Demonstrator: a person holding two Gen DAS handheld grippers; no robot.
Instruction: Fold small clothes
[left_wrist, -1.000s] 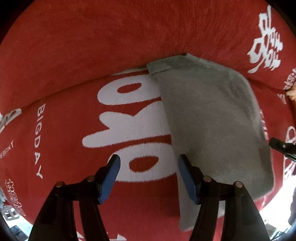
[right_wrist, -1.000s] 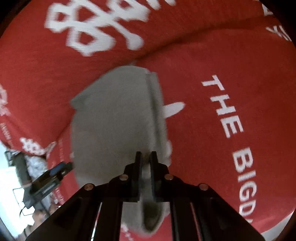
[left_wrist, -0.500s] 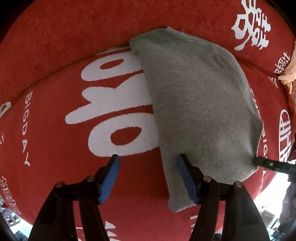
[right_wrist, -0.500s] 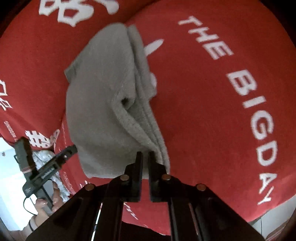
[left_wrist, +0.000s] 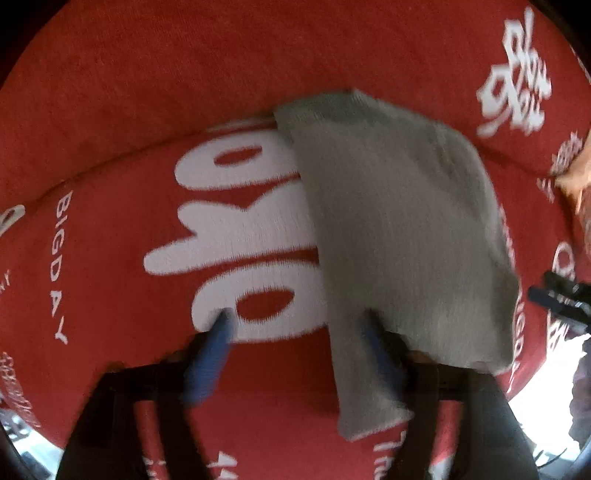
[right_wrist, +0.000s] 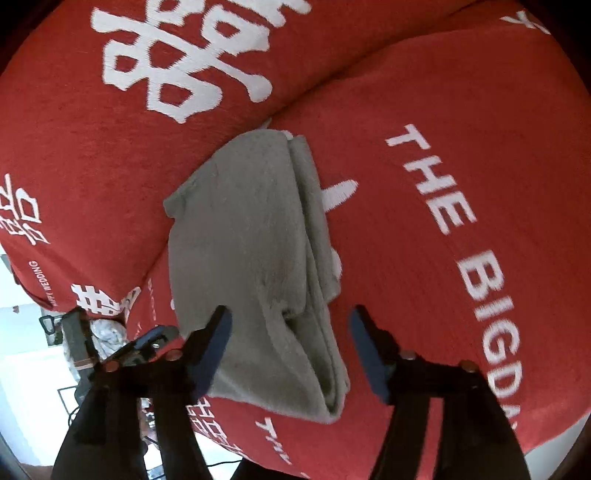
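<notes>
Clearly "THE BIGDAY" on red cover (right_wrist: 461, 122), folded grey garment (right_wrist: 243, 251)

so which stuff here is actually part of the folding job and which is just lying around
Part of the job:
- grey garment, folded on the cover
- left gripper, jaws opening
- right gripper, jaws opening, garment between them

Just lying about:
- red printed cover
- orange thing at the edge

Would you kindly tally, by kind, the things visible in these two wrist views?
Grey folded garment: 1
Red printed cover: 1
Handheld tools: 2, left tool and right tool, both with jaws opening, neither gripping the garment
Total: 4
</notes>
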